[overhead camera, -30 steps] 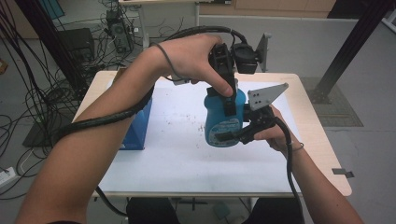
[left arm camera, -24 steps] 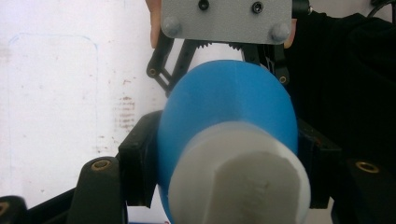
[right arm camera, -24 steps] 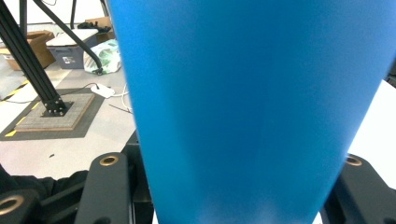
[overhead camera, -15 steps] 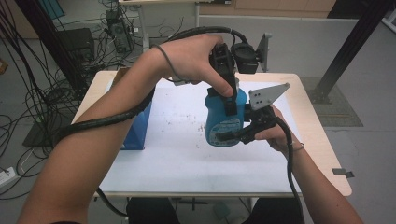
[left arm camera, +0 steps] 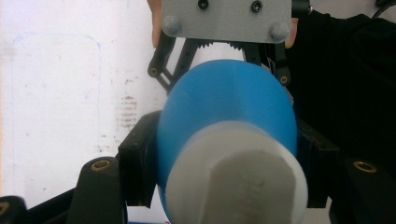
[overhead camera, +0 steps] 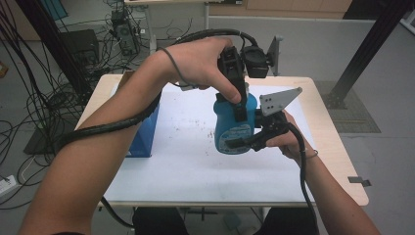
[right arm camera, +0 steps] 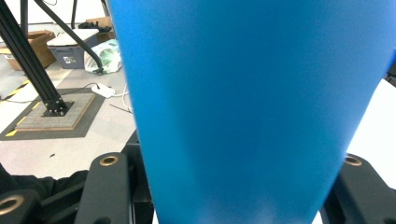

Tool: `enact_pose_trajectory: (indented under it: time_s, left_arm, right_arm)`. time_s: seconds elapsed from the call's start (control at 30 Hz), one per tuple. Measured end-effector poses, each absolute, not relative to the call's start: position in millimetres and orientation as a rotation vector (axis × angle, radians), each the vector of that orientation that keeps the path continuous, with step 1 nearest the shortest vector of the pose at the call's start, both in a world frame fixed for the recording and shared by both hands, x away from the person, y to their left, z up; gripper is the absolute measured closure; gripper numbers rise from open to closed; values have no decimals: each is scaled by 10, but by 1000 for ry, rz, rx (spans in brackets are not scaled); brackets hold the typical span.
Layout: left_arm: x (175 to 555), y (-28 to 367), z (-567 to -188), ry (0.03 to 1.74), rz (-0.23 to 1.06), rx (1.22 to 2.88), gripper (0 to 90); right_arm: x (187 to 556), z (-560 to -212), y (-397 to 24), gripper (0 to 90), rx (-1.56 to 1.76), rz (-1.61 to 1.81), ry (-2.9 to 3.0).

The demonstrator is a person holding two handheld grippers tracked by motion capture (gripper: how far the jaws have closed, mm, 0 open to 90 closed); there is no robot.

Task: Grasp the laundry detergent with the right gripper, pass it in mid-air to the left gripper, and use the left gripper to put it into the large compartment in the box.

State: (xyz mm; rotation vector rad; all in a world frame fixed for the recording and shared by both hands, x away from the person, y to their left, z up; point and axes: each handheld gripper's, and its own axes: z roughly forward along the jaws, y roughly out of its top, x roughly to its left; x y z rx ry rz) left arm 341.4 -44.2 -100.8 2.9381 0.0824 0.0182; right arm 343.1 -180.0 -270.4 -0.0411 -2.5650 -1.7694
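The smooth blue plastic bottle with a whitish ribbed cap (overhead camera: 234,125) stands mid-bench on the white sheet (overhead camera: 186,161), well away from every edge. The left gripper (overhead camera: 239,105) pinches its cap end from above, having just closed. The right gripper (overhead camera: 240,143) clamps the round body low down. A blue box (overhead camera: 145,134) sits off to the left, with open room in front.

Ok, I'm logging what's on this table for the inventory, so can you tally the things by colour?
Blue: 2, the bottle with a white cap, clamped by the left gripper from above and the right gripper from the side, and the box at the table's left edge.
White: 1, the sheet covering the table.
Total: 3
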Motion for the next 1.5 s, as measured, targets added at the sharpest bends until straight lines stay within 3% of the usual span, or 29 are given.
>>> enact_pose_trajectory:
  time_s: [1.5]
  left_arm:
    - [3402, -424, -1006, 110, 18, 2942, 372]
  right_arm:
    - [3429, -2707, -1774, 421, -35, -1771, -2549]
